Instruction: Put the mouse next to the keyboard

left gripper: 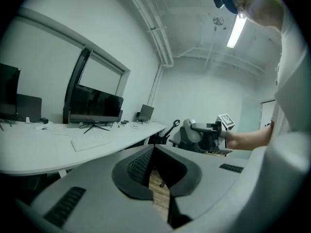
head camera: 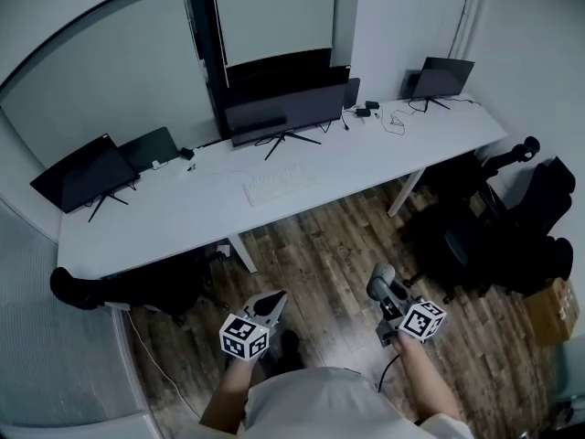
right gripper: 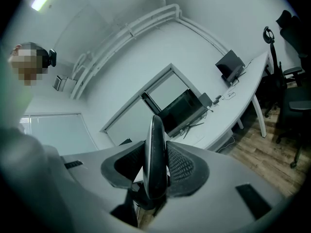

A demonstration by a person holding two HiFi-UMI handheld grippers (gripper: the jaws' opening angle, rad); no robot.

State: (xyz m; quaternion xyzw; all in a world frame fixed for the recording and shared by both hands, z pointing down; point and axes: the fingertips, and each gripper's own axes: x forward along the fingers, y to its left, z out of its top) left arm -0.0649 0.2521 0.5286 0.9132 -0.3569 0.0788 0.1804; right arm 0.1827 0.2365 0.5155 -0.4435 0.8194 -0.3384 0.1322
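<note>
A white keyboard lies on the long white desk, in front of the middle monitor. The grey mouse is held on edge between the pads of my right gripper, low over the wooden floor and well short of the desk. In the right gripper view the mouse stands upright, clamped between both pads. My left gripper hangs beside it, shut and empty. From the left gripper view I see the keyboard on the desk and the mouse off to the right.
Further monitors stand at the desk's left and right ends, with small cables and devices nearby. Black office chairs crowd the right side, near a cardboard box. Another chair sits under the desk's left end.
</note>
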